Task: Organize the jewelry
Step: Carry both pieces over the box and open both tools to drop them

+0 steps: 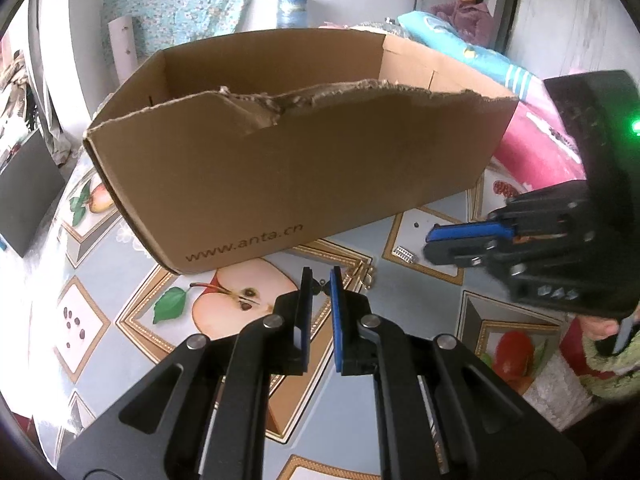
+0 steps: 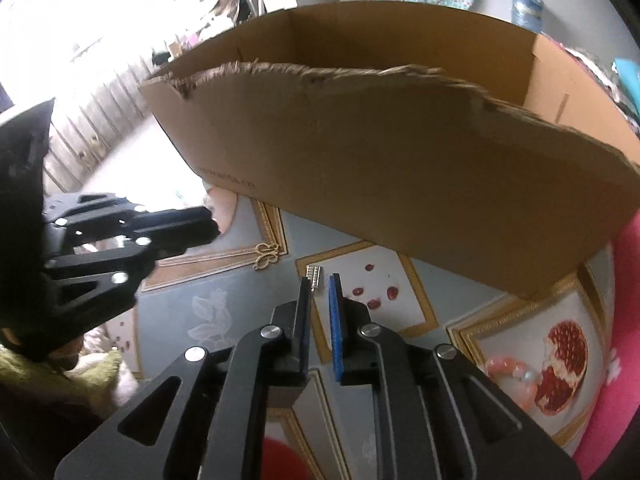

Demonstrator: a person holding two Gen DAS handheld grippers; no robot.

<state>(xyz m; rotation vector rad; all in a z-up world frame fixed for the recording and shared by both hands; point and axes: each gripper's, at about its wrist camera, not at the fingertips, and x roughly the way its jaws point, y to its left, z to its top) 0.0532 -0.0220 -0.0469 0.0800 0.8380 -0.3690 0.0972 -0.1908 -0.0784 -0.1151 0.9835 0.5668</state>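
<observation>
Silver clip (image 2: 314,276) lies on tablecloth (image 2: 168,312) just ahead of right gripper (image 2: 320,286), a little off left jaw tip, untouched. Gold piece (image 2: 266,258) further ahead-left, between both grippers. Small dark item (image 1: 320,289) caught between tips of left gripper (image 1: 321,280); looks like clenched grasp, item too small to identify. Right jaws nearly closed, holding nothing. Advice: spread right jaws, centre over clip, lower, pinch. Carry over torn rim of cardboard box (image 2: 400,160), directly beyond both grippers.

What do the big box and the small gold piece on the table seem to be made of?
Box: brown corrugated cardboard, matte; its torn top edge shows frayed paper layers. Gold piece: probably thin shiny metal, judging by its glint, but too small to be sure.
</observation>
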